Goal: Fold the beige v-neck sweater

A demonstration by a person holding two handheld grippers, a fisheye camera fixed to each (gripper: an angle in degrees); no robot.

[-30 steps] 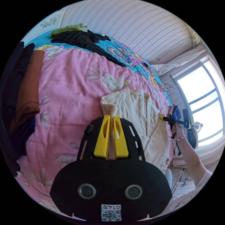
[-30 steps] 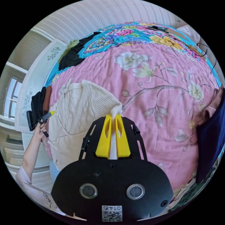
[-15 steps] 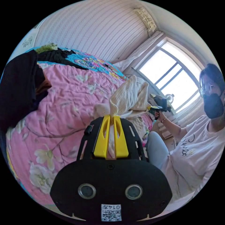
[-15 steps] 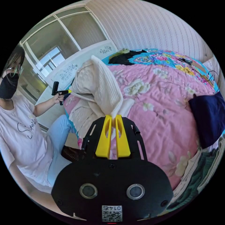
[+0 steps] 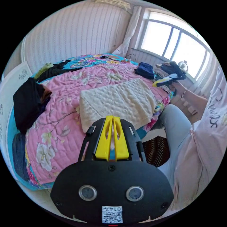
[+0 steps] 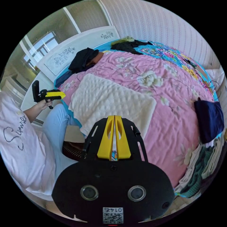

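Observation:
The beige sweater point(image 5: 118, 101) lies flat as a folded rectangle on the pink floral quilt point(image 5: 61, 118), close to the bed's near edge. It also appears in the right gripper view point(image 6: 111, 104). My left gripper point(image 5: 112, 117) is shut with nothing in it, held back over the bed edge just short of the sweater. My right gripper point(image 6: 114, 116) is likewise shut and empty, near the sweater's front edge. The right gripper point(image 5: 163, 81) hangs off to the sweater's right in the left gripper view. The left gripper point(image 6: 55, 94) hangs off to the sweater's left in the right gripper view.
A black clothes pile point(image 5: 28, 101) sits left of the sweater by the headboard point(image 6: 78, 47). A navy folded garment point(image 6: 209, 118) and a stack of clothes point(image 6: 203, 163) lie at the right. Dark clothes point(image 5: 56, 69) lie at the far side. The person's leg point(image 5: 172, 123) stands by the bed edge.
Both grippers have let go of the sweater. It was lifted and bunched half a second ago and now lies flat and folded. Both grippers have drawn back from the bed.

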